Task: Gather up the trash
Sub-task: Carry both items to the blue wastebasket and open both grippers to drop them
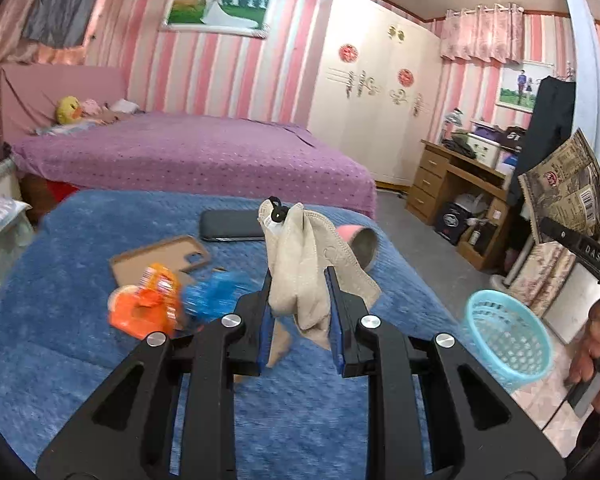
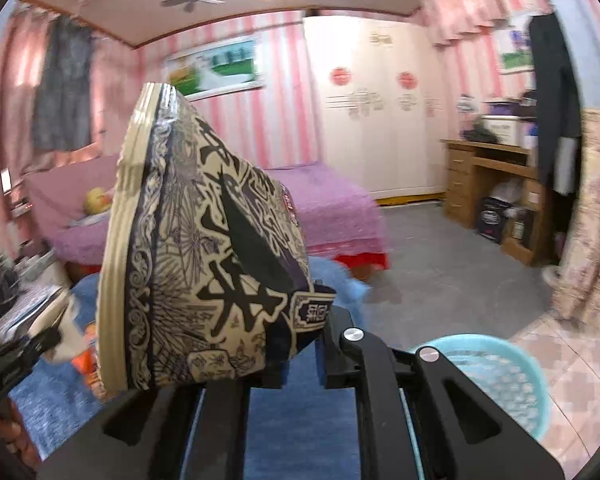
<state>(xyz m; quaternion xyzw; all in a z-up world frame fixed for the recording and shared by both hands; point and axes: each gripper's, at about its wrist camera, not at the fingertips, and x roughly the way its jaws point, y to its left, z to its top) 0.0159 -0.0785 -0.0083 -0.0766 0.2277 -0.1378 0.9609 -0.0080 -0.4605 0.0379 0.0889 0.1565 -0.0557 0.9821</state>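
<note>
Beige cloth [image 1: 300, 264] clamped in left gripper [image 1: 299, 312]; patterned wrapper [image 2: 204, 248] pinched in right gripper [image 2: 300, 344]

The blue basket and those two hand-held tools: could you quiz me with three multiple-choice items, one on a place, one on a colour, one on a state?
1. Where is the blue basket?
A on the floor beside the blue bed
B on the desk
C on the purple bed

2. What colour is the snack wrapper on the blue blanket?
A green
B orange
C white

3. What is the left tool doing?
A hanging empty
B gripping a beige cloth
C holding a phone

Answers: 1 A, it stands on floor tiles; 2 B, bright orange; 3 B, cloth is clamped between its pads.
</note>
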